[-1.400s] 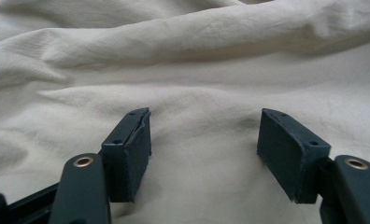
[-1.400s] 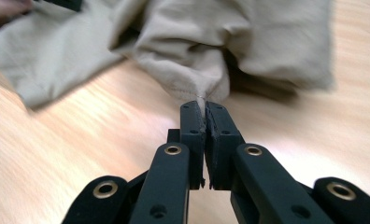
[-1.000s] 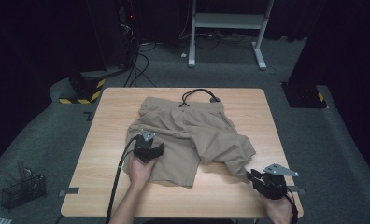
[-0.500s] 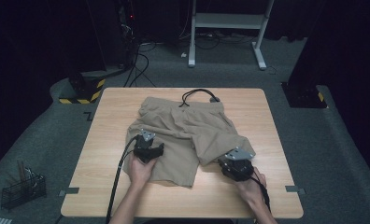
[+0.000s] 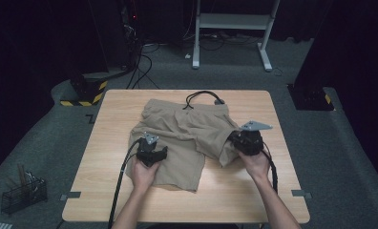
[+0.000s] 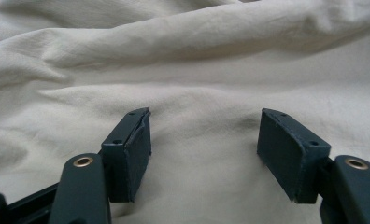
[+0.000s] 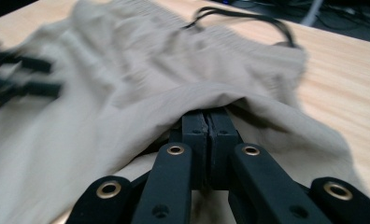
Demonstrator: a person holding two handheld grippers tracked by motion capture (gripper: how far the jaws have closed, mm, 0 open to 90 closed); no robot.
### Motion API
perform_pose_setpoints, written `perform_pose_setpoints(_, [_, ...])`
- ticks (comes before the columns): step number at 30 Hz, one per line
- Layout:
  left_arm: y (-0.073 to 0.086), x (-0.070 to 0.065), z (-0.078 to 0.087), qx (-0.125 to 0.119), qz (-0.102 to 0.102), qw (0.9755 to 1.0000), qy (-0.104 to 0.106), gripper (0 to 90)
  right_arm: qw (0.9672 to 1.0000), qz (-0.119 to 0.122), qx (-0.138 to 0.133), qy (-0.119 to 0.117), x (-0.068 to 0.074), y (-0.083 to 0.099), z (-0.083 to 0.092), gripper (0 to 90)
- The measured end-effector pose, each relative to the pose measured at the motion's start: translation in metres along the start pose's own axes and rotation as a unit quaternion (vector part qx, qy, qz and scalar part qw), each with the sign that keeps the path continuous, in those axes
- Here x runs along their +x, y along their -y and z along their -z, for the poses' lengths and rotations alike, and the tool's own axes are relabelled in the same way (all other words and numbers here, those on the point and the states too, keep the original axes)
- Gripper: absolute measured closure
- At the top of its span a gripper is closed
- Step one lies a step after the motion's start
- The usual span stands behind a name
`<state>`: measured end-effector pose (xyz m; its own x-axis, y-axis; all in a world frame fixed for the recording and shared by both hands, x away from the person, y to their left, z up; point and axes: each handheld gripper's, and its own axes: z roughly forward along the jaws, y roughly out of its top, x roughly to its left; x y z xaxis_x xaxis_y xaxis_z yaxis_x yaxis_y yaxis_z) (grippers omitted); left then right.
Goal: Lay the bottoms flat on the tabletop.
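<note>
Beige shorts (image 5: 187, 129) lie spread on the wooden table (image 5: 254, 191), waistband at the far side with a black drawstring (image 5: 201, 95) looped past it. My left gripper (image 5: 151, 151) rests on the shorts' left leg. In the left gripper view, the left gripper (image 6: 204, 126) stands open with its jaws wide apart, pressed onto the cloth (image 6: 183, 70). My right gripper (image 5: 244, 140) is at the right leg's hem. In the right gripper view, the right gripper (image 7: 209, 114) has its jaws closed together, their tips hidden under the raised fabric (image 7: 127, 84). The drawstring (image 7: 244, 18) shows beyond.
A black mesh pen holder (image 5: 22, 193) stands on the floor at the left. A white desk frame (image 5: 230, 28) and cables lie beyond the table. A yellow-and-black striped base (image 5: 87, 90) sits off the far left corner. Bare wood surrounds the shorts.
My right gripper came in from the table's near right corner to the right leg's hem, then moved farther away with the cloth bunched at it. The left gripper stayed put.
</note>
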<state>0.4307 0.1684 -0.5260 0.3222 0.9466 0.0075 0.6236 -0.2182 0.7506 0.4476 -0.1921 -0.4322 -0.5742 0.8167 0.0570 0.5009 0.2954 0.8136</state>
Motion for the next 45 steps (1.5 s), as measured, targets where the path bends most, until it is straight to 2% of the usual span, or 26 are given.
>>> perform_pose_setpoints(1, [0.0,0.0,0.0,0.0,0.0,1.0,0.0,34.8,0.9999,-0.013,0.006,0.007,-0.008,-0.002,-0.007,87.5])
perform_pose_setpoints(2, [0.0,0.0,0.0,0.0,0.0,1.0,0.0,34.8,0.9986,-0.034,0.032,0.027,-0.023,0.001,-0.026,87.1])
perform_pose_setpoints(3, [0.0,0.0,0.0,0.0,0.0,1.0,0.0,34.8,0.9986,-0.034,0.032,0.027,-0.023,0.001,-0.026,87.1])
perform_pose_setpoints(6, [0.0,0.0,0.0,0.0,0.0,1.0,0.0,34.8,0.9932,-0.049,0.099,0.037,-0.037,0.019,-0.06,84.0])
perform_pose_setpoints(8, [0.0,0.0,0.0,0.0,0.0,1.0,0.0,34.8,0.991,-0.053,0.118,0.036,-0.037,0.03,-0.069,79.3])
perform_pose_setpoints(11, [0.0,0.0,0.0,0.0,0.0,1.0,0.0,34.8,0.994,-0.046,0.095,0.029,-0.03,0.035,-0.055,70.7])
perform_pose_setpoints(12, [0.0,0.0,0.0,0.0,0.0,1.0,0.0,34.8,0.9953,-0.036,0.085,0.028,-0.026,0.035,-0.046,68.5])
perform_pose_setpoints(13, [0.0,0.0,0.0,0.0,0.0,1.0,0.0,34.8,0.9975,-0.009,0.064,0.028,-0.014,0.035,-0.028,66.5])
perform_pose_setpoints(14, [0.0,0.0,0.0,0.0,0.0,1.0,0.0,34.8,0.9975,-0.009,0.064,0.028,-0.014,0.035,-0.028,66.5])
perform_pose_setpoints(15, [0.0,0.0,0.0,0.0,0.0,1.0,0.0,34.8,0.9981,0.003,0.056,0.025,-0.008,0.036,-0.02,66.3])
perform_pose_setpoints(17, [0.0,0.0,0.0,0.0,0.0,1.0,0.0,34.7,0.9977,0.043,0.051,0.015,0.011,0.04,-0.005,67.7])
perform_pose_setpoints(20, [0.0,0.0,0.0,0.0,0.0,1.0,0.0,34.7,0.9967,0.057,0.058,0.0,0.02,0.04,-0.006,70.6])
perform_pose_setpoints(22, [0.0,0.0,0.0,0.0,0.0,1.0,0.0,34.7,0.9963,0.059,0.061,-0.007,0.026,0.035,-0.014,72.4])
perform_pose_setpoints(27, [0.0,0.0,0.0,0.0,0.0,1.0,0.0,34.7,0.9985,0.041,0.025,-0.027,0.035,0.003,-0.04,67.4])
perform_pose_setpoints(29, [0.0,0.0,0.0,0.0,0.0,1.0,-0.001,34.7,0.9983,0.043,0.023,-0.034,0.041,-0.009,-0.051,65.1])
perform_pose_setpoints(31, [0.0,0.0,0.0,0.0,0.0,1.0,0.0,34.7,0.9979,0.043,0.035,-0.033,0.044,-0.015,-0.068,62.9])
perform_pose_setpoints(33, [0.0,0.0,0.0,0.0,0.0,1.0,0.0,34.7,0.9969,0.041,0.065,-0.019,0.042,-0.012,-0.088,60.3])
perform_pose_setpoints(34, [0.0,0.0,0.0,0.0,0.0,1.0,-0.001,34.6,0.9926,0.037,0.116,-0.009,0.038,-0.002,-0.107,59.6])
perform_pose_setpoints(36, [0.0,0.0,0.0,0.0,0.0,1.0,0.0,34.6,0.9911,0.038,0.127,-0.005,0.036,0.004,-0.111,59.6])
perform_pose_setpoints(38, [0.0,0.0,0.0,0.0,0.0,1.0,0.0,34.6,0.9928,0.028,0.115,-0.014,0.033,0.009,-0.104,59.0])
perform_pose_setpoints(39, [0.0,0.0,0.0,0.0,0.0,1.0,0.0,34.7,0.9939,0.033,0.105,-0.016,0.033,0.01,-0.096,58.6])
perform_pose_setpoints(40, [0.0,0.0,0.0,0.0,0.0,1.0,0.0,34.7,0.9945,0.039,0.096,-0.016,0.035,0.01,-0.086,58.2])
perform_pose_setpoints(41, [0.0,0.0,0.0,0.0,0.0,1.0,0.0,34.7,0.996,0.049,0.075,-0.009,0.037,0.013,-0.063,58.0])
perform_pose_setpoints(42, [0.0,0.0,0.0,0.0,0.0,1.0,0.0,34.7,0.9964,0.051,0.067,-0.01,0.036,0.014,-0.053,57.6])
perform_pose_setpoints(43, [0.0,0.0,0.0,0.0,0.0,1.0,0.0,34.7,0.9964,0.051,0.067,-0.01,0.036,0.014,-0.053,57.6])
perform_pose_setpoints(45, [0.0,0.0,0.0,0.0,0.0,1.0,0.0,34.7,0.9966,0.048,0.067,-0.002,0.035,0.022,-0.036,57.4])
